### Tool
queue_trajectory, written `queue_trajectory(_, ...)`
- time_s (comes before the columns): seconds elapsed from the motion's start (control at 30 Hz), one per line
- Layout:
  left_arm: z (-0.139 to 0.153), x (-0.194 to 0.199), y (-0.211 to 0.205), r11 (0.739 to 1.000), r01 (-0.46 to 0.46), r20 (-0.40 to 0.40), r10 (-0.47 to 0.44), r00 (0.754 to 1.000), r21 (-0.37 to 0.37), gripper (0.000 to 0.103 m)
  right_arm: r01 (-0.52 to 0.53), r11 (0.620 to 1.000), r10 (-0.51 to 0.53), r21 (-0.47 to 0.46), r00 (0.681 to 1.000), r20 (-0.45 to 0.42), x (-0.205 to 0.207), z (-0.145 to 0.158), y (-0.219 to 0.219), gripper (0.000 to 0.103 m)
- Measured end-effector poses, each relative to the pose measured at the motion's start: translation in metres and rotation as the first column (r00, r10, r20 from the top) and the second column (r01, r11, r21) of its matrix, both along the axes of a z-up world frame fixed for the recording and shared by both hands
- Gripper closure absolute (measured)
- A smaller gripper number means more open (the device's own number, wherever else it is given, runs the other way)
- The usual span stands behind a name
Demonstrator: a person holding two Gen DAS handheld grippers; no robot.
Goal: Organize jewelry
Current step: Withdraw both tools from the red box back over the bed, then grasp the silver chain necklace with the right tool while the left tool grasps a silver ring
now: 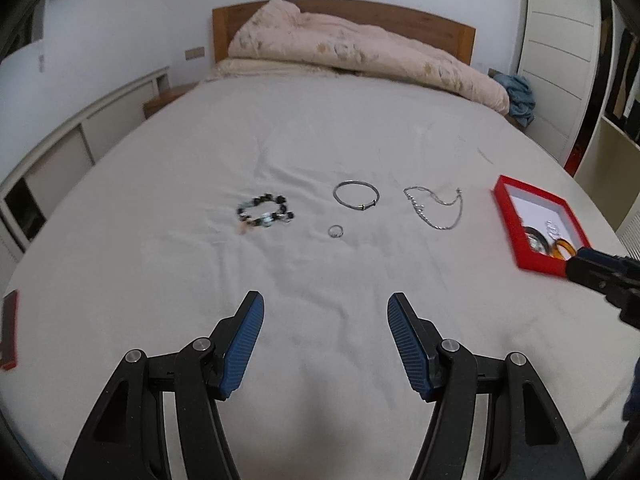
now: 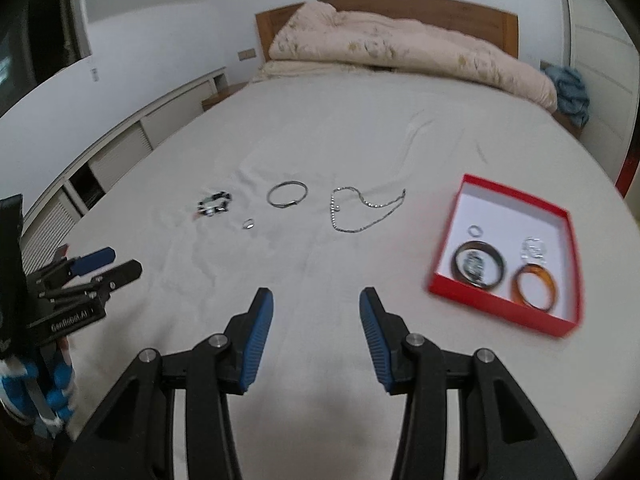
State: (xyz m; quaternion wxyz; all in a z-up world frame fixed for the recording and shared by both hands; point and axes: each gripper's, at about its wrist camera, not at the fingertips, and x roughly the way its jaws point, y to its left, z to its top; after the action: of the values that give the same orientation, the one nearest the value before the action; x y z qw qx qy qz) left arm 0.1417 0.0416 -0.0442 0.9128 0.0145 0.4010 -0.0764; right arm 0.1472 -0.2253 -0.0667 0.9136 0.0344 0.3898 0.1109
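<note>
On the grey bed sheet lie a dark beaded bracelet (image 1: pixel 265 211) (image 2: pixel 214 203), a silver bangle (image 1: pixel 355 195) (image 2: pixel 287 195), a small ring (image 1: pixel 335 231) (image 2: pixel 249 223) and a silver chain necklace (image 1: pixel 437 208) (image 2: pixel 365 209). A red box (image 2: pixel 561 224) (image 1: pixel 508 216) at the right holds a black bangle (image 2: pixel 478 265), an amber bangle (image 2: pixel 534 288), a small ring and a clear piece. My left gripper (image 1: pixel 325 312) is open and empty, short of the jewelry. My right gripper (image 2: pixel 317 308) is open and empty, left of the box.
A pink duvet (image 1: pixel 360 52) is heaped at the wooden headboard (image 1: pixel 452 28). A red lid (image 1: pixel 9 328) lies at the sheet's left edge. Low white cabinets (image 1: pixel 60 148) run along the left wall. A blue cloth (image 1: pixel 520 96) sits right of the bed.
</note>
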Motion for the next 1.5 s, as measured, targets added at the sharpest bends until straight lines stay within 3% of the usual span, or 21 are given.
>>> queue_trajectory(0.33,-0.068,0.101,-0.028,1.0,0.001,-0.057,0.0,0.998,0.001,0.047,0.083,0.996,-0.079,0.037,0.993,-0.084,0.118,-0.07,-0.008,0.06)
queue_trajectory(0.6,-0.087,0.136,-0.033,1.0,-0.003,-0.088,0.002,0.996,-0.002,0.052,0.192,0.981,-0.183,0.042,0.97,-0.159,0.169,-0.104,-0.022,0.061)
queue_trajectory(0.73,-0.092,0.144,-0.033,1.0,-0.005,-0.097,0.004,0.995,-0.008,0.053,0.19,0.981,-0.183,0.034,0.972,-0.148,0.18,-0.108,-0.022,0.061)
queue_trajectory(0.83,-0.093,0.148,-0.031,1.0,-0.006,-0.1,0.003,0.995,-0.025,0.061,0.176,0.984,-0.171,0.025,0.975,-0.142,0.186,-0.111,-0.019,0.063)
queue_trajectory(0.93,-0.095,0.149,-0.028,0.999,0.005,-0.103,-0.01,0.995,-0.043,0.071,0.165,0.986,-0.162,0.014,0.978,-0.135,0.189,-0.115,-0.016,0.074)
queue_trajectory(1.03,-0.096,0.148,-0.026,0.998,0.024,-0.104,-0.03,0.994,-0.058,0.083,0.145,0.989,-0.142,0.011,0.982,-0.128,0.19,-0.116,-0.014,0.092)
queue_trajectory(1.1,-0.095,0.148,-0.026,0.998,0.03,-0.1,-0.036,0.994,-0.056,0.085,0.127,0.992,-0.124,0.015,0.984,-0.127,0.19,-0.117,-0.012,0.1)
queue_trajectory(1.5,-0.085,0.139,-0.023,0.998,0.029,-0.063,-0.033,0.997,-0.059,0.085,0.077,0.992,-0.069,0.098,0.994,-0.083,0.175,-0.103,-0.017,0.101)
